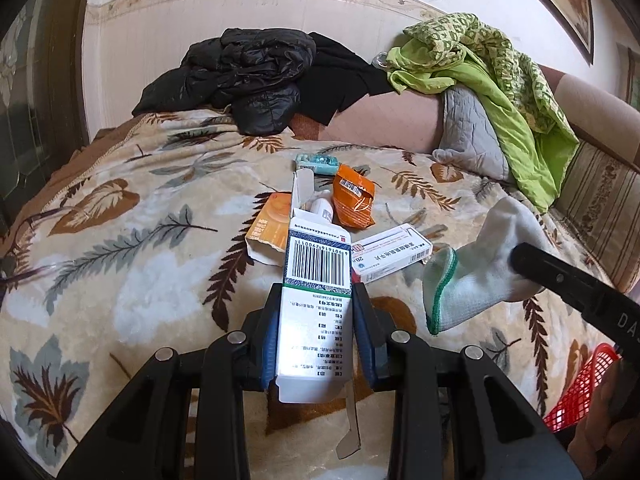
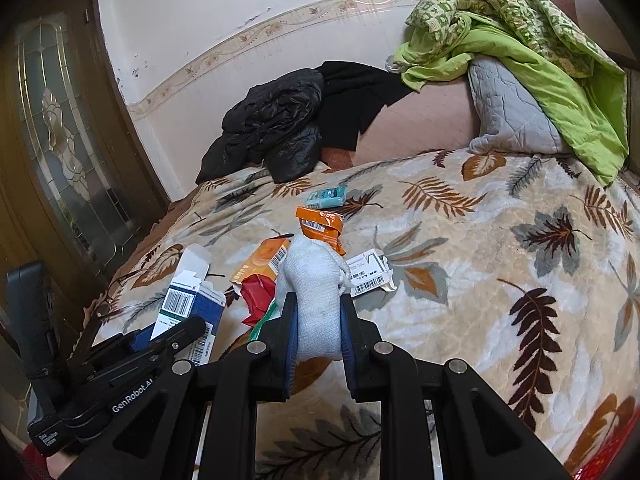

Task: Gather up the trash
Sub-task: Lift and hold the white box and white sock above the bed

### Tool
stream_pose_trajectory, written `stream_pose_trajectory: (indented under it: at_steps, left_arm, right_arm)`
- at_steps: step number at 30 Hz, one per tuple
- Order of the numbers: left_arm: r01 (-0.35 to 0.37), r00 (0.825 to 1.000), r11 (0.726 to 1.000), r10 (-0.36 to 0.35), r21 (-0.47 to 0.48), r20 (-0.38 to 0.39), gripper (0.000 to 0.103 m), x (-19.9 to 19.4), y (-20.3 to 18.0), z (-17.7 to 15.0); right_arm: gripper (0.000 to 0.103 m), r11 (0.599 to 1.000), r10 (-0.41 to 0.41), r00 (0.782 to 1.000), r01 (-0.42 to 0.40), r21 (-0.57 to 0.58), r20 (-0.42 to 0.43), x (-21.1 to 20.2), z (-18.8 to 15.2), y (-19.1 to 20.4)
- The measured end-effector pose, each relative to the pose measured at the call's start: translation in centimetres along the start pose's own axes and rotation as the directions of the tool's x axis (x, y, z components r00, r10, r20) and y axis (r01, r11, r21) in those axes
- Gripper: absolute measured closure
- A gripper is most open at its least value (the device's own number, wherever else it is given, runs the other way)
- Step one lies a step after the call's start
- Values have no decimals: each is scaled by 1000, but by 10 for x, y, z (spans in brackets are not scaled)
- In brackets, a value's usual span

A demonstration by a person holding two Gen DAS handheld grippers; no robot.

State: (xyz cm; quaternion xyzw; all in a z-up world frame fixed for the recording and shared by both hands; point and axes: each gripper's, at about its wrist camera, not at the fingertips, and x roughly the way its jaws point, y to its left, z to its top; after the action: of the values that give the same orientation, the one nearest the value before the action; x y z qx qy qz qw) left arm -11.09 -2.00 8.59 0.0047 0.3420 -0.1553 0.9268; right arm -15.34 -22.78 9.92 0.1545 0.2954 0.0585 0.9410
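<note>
Bed layout: 2 held items above a small cluster of packaging

On the blanket [image 1: 132, 264] lies a cluster: a flat box [image 1: 394, 251] to the right, a torn carton [image 1: 267, 229] to the left, a crumpled packet [image 1: 354, 200] behind them, a small pack [image 1: 316, 160] farthest back. The left gripper [image 1: 316, 332] holds an open carton [image 1: 318, 300] before the cluster; the right gripper [image 2: 316, 336] holds a sock [image 2: 316, 292] to its right. Jackets [image 1: 244, 80] lie at the far end, a quilt [image 1: 492, 80] over a pillow [image 1: 468, 132] to their right, a basket [image 1: 580, 392] at lower right.
</note>
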Motion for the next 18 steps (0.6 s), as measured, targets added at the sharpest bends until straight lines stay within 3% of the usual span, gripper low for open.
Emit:
stream_pose_trajectory:
  at_steps: [18]
  left_arm:
    - [-71, 996, 993, 65, 99, 63, 72, -9, -13, -2]
  right_arm:
    - [82, 1000, -6, 1000, 6, 10, 5, -3, 0, -1]
